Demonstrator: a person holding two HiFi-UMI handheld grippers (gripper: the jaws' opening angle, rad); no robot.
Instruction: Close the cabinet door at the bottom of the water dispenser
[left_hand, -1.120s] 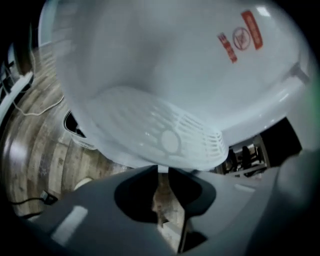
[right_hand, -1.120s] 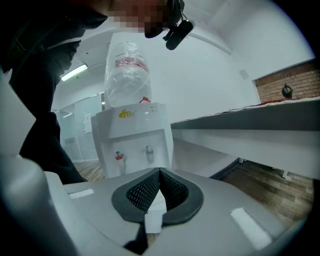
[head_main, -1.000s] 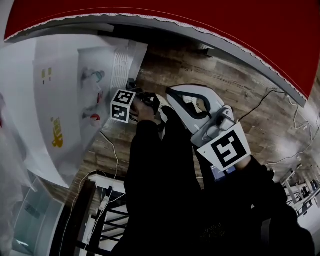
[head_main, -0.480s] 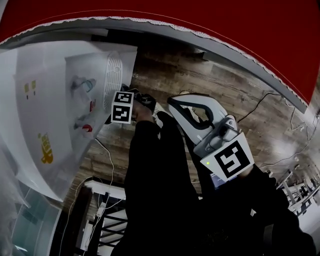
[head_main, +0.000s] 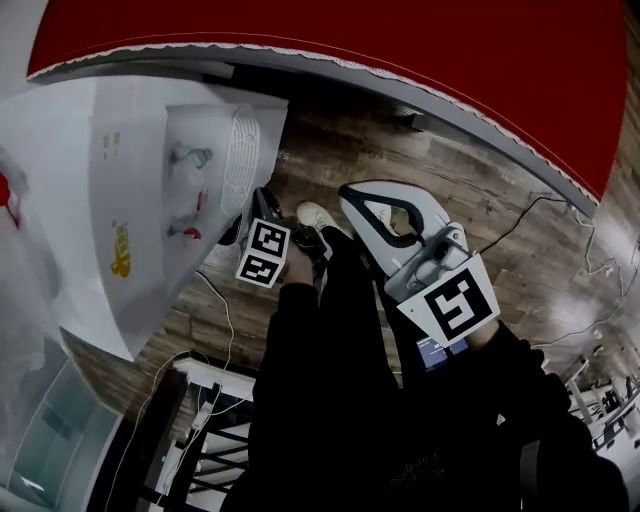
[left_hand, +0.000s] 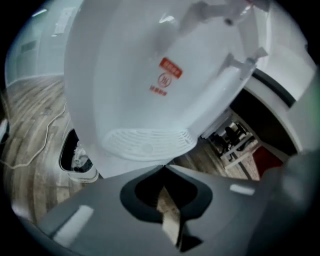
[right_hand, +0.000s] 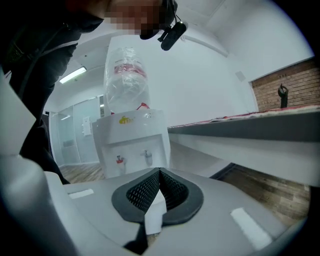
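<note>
The water dispenser (left_hand: 165, 65) stands on the wooden floor (head_main: 450, 180), white, with a clear bottle (right_hand: 125, 80) on top. Its bottom cabinet door shows only as a white strip under the drip tray (left_hand: 147, 142), so whether it is shut cannot be told. The left gripper (left_hand: 164, 167) is just in front of that lower part, fingers closed tip to tip on nothing. A shoe (left_hand: 80, 160) lies beside the base. The right gripper (right_hand: 160, 171) is farther back, facing the taps (right_hand: 120, 159), fingers also closed and empty

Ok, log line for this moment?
left hand-held gripper: shut, empty | right hand-held gripper: shut, empty | dispenser: ahead of both | door: unclear
</note>
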